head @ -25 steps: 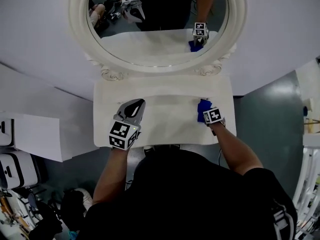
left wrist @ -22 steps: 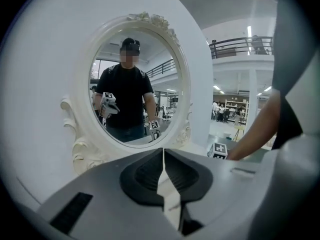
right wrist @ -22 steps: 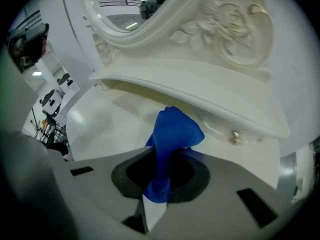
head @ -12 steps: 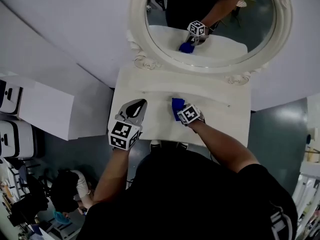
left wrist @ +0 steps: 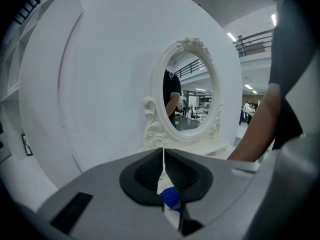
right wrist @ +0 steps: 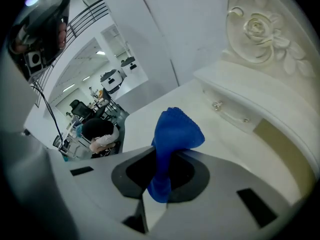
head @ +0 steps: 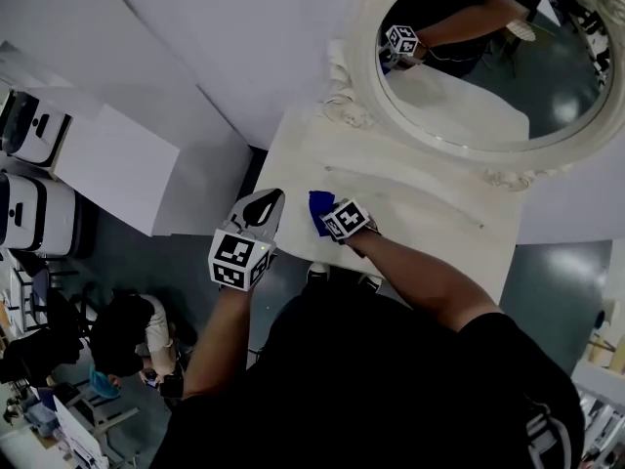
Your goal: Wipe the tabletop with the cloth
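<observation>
A blue cloth [head: 319, 209] rests on the cream tabletop [head: 410, 213] near its left front corner. My right gripper [head: 325, 215] is shut on the blue cloth [right wrist: 172, 139], which bunches out past the jaws and presses on the tabletop [right wrist: 220, 149]. My left gripper [head: 266, 203] is shut and holds nothing; it hovers at the table's left front edge, just left of the cloth. In the left gripper view the jaws meet in a thin line, and a bit of the blue cloth [left wrist: 170, 198] shows beyond my left gripper [left wrist: 163, 156].
An oval mirror [head: 483, 62] in a carved white frame stands at the back of the table against a white wall. White cabinets [head: 59, 174] stand to the left. A person [head: 127, 335] crouches on the floor at lower left.
My right gripper has slid the cloth leftward across the tabletop, from the right side to the left front corner. The left gripper has stayed at the left edge. The head view has swung left.
</observation>
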A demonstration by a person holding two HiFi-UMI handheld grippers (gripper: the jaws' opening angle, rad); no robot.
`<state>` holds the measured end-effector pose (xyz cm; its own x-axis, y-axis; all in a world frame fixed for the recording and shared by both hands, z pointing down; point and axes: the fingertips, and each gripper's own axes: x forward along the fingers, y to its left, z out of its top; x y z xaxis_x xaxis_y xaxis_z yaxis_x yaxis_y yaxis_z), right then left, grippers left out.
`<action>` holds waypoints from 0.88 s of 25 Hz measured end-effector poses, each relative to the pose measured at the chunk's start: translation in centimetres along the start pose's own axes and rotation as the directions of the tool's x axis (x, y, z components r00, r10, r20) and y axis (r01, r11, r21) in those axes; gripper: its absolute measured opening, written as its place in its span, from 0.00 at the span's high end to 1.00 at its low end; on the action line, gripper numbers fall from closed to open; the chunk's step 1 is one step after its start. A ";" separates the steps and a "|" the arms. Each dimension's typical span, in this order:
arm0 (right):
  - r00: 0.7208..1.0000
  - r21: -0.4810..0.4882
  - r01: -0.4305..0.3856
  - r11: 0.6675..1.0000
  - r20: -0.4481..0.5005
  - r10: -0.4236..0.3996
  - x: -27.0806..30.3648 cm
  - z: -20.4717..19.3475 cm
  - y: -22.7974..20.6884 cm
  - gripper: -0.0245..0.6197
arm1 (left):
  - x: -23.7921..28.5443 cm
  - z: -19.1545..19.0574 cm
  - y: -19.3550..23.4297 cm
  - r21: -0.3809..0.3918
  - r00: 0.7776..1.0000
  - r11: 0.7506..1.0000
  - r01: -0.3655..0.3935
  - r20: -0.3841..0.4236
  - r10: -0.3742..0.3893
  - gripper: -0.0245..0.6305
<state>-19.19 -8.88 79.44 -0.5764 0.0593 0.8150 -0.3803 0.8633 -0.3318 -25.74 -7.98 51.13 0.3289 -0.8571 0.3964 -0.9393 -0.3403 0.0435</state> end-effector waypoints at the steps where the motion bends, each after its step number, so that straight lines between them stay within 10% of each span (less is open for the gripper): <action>1: 1.000 -0.005 -0.013 1.000 -0.009 0.013 0.8 0.5 0.7 0.90 | -0.6 -0.3 0.7 -0.006 1.000 1.000 -0.014 -0.002 0.013 0.94; 22: 0.984 0.005 -0.116 0.993 -0.139 0.115 9.6 0.0 7.0 0.90 | -6.9 -4.6 8.5 -0.064 0.993 0.992 -0.111 -0.049 0.108 0.94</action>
<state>-27.43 -2.28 84.93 -0.5105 0.2274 0.8293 -0.3145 0.8482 -0.4262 -36.45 -3.15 53.00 0.2207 -0.8686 0.4436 -0.9742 -0.2180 0.0579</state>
